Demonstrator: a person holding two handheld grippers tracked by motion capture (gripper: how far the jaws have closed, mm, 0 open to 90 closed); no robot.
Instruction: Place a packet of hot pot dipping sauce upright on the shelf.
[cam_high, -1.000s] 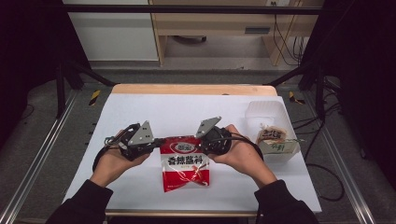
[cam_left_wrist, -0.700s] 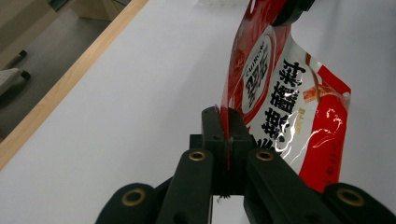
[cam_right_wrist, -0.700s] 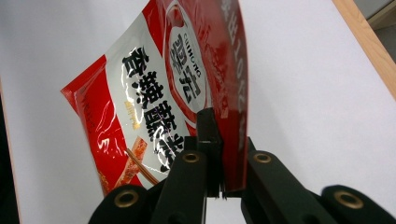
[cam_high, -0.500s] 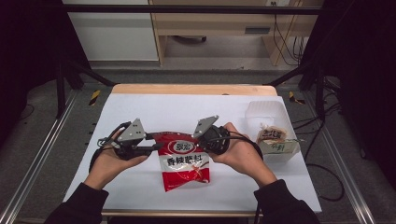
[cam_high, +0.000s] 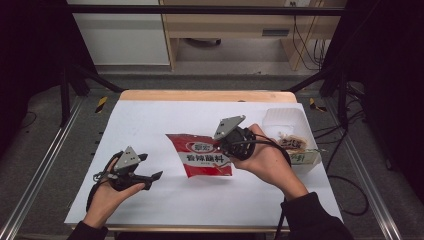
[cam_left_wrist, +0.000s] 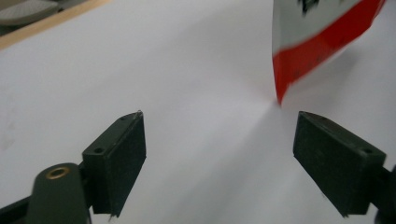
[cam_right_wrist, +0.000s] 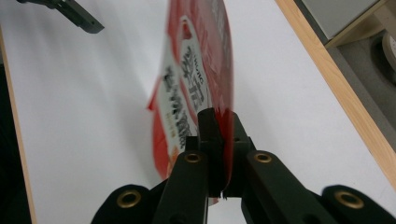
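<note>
Resting low at the near left of the white tabletop (cam_high: 150, 120), the left gripper (cam_high: 151, 167) sits in the person's left hand (cam_high: 104, 197) with its fingers (cam_left_wrist: 119, 156) spread wide; they have just been opening, and nothing lies between them. In the left gripper view the bare white surface shows between the two black pads, and the lower corner of the red packet (cam_high: 201, 155) hangs a little ahead, off to the right and clear of both.

Farther in, near the middle, the right hand (cam_high: 265, 160) holds the right gripper (cam_high: 223, 143), its fingers (cam_right_wrist: 208, 140) clenched on the right edge of the red packet. The right gripper view shows the packet's edge pinched tight between the two pads, the bag standing away from them with its white label and dark print turned left.

Beyond the right hand, near the right edge, stands a clear plastic box (cam_high: 285, 120) with a brown-labelled pack (cam_high: 295, 145) beside it. A light wooden strip (cam_high: 205, 95) runs along the far edge.
</note>
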